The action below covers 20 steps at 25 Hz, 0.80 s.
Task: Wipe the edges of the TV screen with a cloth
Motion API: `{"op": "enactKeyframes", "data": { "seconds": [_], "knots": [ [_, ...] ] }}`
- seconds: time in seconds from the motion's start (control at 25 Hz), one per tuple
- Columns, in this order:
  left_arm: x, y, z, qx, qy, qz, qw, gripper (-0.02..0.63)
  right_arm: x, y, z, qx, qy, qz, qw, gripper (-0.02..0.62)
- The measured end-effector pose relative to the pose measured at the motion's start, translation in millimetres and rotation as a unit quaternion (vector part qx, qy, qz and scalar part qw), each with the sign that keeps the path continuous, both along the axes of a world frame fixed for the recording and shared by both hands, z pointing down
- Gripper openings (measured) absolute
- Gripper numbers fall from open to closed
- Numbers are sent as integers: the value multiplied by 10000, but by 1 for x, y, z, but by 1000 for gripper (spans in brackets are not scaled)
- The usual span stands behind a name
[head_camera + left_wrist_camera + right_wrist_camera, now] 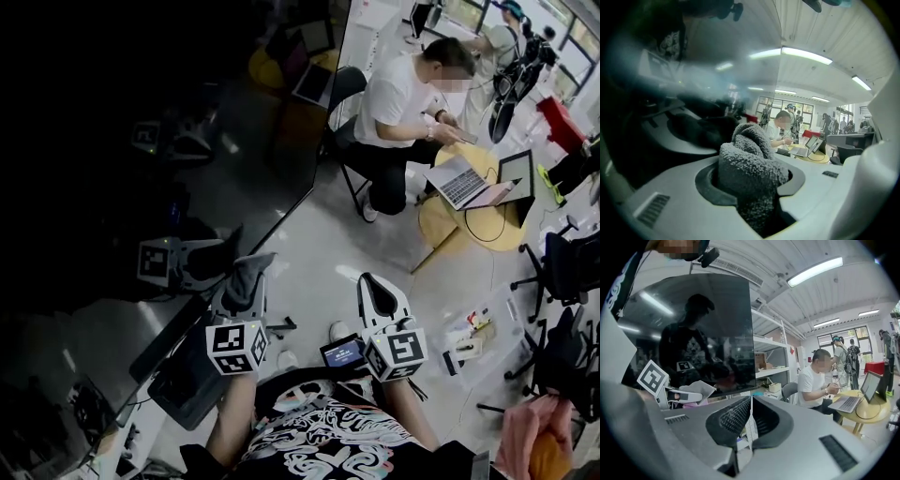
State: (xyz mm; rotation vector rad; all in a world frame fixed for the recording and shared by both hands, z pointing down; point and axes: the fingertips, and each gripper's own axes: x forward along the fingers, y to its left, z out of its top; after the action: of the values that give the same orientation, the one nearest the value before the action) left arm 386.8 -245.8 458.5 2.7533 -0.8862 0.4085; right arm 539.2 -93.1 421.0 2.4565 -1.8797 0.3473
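The TV screen [141, 141] is a large dark panel filling the left of the head view, and its edge [281, 220] runs diagonally down towards me. My left gripper [244, 289] is shut on a grey fleecy cloth [249, 270], which is held right at that edge. Seen from the left gripper view, the cloth [750, 164] bulges out between the jaws of that gripper [754, 180], with the glossy screen [670, 93] just beyond. My right gripper [373, 283] hangs to the right, away from the screen. Its jaws [750, 401] are shut with nothing between them. The screen [703, 329] and the cloth [701, 390] show in the right gripper view.
A person in a white shirt [403, 98] sits at a round wooden table [473, 225] with laptops [461, 183]. Office chairs [562, 267] stand at the right. A small lit device [342, 353] lies on the floor by my feet. Shelves [771, 364] stand beside the TV.
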Motion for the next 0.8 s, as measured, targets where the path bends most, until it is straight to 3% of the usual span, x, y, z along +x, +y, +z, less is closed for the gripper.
{"op": "enactKeyframes", "data": {
  "seconds": [0.8],
  "knots": [
    [46, -6, -5, 67, -21, -154, 9999, 186, 41, -19, -8, 153, -65, -481, 9987, 35]
  ]
}}
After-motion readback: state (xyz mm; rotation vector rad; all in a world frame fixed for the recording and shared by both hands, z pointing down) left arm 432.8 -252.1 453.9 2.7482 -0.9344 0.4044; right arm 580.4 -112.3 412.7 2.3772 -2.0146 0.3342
